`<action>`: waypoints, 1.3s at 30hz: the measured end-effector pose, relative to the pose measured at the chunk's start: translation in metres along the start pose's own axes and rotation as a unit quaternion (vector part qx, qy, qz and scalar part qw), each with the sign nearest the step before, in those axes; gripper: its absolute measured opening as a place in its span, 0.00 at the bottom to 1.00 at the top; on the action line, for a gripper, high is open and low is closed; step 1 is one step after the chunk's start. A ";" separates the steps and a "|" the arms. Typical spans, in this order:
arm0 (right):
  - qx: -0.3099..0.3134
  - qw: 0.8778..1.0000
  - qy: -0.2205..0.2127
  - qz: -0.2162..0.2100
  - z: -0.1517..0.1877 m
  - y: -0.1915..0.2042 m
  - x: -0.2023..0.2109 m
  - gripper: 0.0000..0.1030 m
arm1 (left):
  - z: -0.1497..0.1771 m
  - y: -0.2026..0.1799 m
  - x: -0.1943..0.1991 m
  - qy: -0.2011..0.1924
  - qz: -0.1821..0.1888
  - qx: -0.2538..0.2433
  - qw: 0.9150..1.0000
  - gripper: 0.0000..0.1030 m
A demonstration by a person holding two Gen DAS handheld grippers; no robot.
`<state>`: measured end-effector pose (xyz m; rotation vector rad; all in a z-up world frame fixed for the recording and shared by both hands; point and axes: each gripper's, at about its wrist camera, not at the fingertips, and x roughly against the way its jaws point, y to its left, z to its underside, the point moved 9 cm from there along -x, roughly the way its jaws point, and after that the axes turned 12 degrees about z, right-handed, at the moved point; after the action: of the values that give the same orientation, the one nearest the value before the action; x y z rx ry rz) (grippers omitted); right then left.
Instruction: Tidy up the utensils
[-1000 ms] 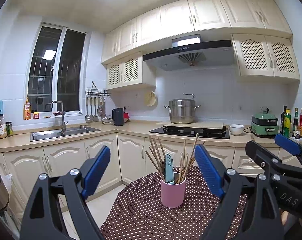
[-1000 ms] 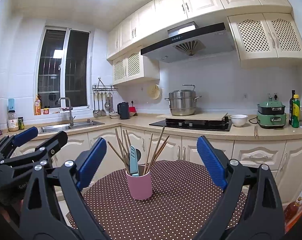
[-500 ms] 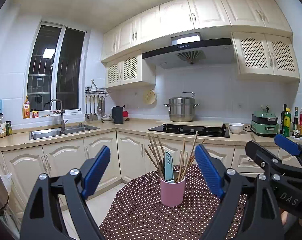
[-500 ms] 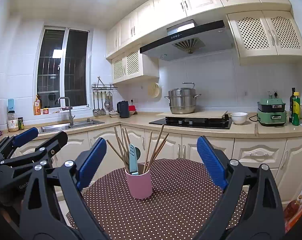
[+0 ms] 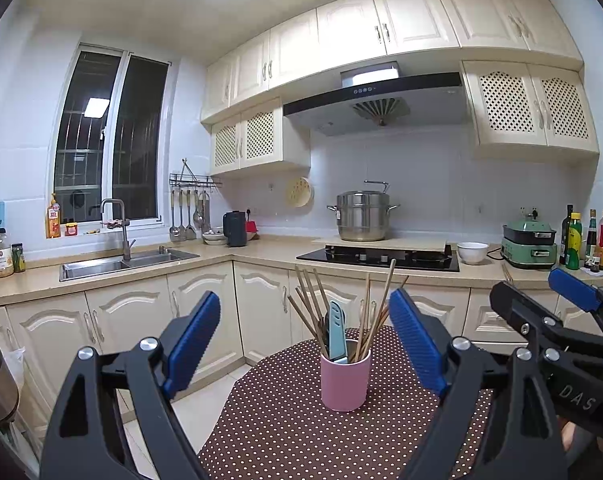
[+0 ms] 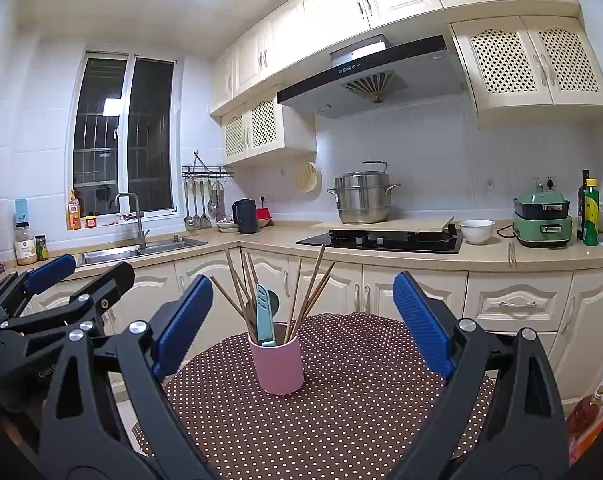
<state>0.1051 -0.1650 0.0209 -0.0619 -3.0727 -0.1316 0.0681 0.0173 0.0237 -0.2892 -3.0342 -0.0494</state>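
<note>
A pink cup (image 5: pixel 345 380) stands on the polka-dot table (image 5: pixel 281 432).

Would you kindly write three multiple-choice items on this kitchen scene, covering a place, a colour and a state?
1. Where does the utensil cup stand?
A. in the sink
B. on the dotted tablecloth
C. on the stove

2. What colour is the cup?
A. pink
B. green
C. white

3. How are the left gripper's fingers?
A. shut on a chopstick
B. shut on the cup
C. open, holding nothing

Answers:
1 B, the cup rests on the tablecloth.
2 A, its wall is pink.
3 C, the left gripper shows a wide gap short of the cup.
</note>
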 end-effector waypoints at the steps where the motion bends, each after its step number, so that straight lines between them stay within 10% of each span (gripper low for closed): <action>1: 0.000 1.000 0.000 0.000 0.000 0.000 0.000 0.88 | 0.000 0.000 0.000 0.000 0.000 0.000 1.000 0.82; 39: -0.007 1.000 0.009 0.001 0.007 0.002 0.000 0.88 | 0.007 0.004 -0.003 0.008 0.001 0.000 1.000 0.82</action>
<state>0.1051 -0.1625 0.0142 -0.0632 -3.0545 -0.1527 0.0716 0.0208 0.0170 -0.2916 -3.0179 -0.0504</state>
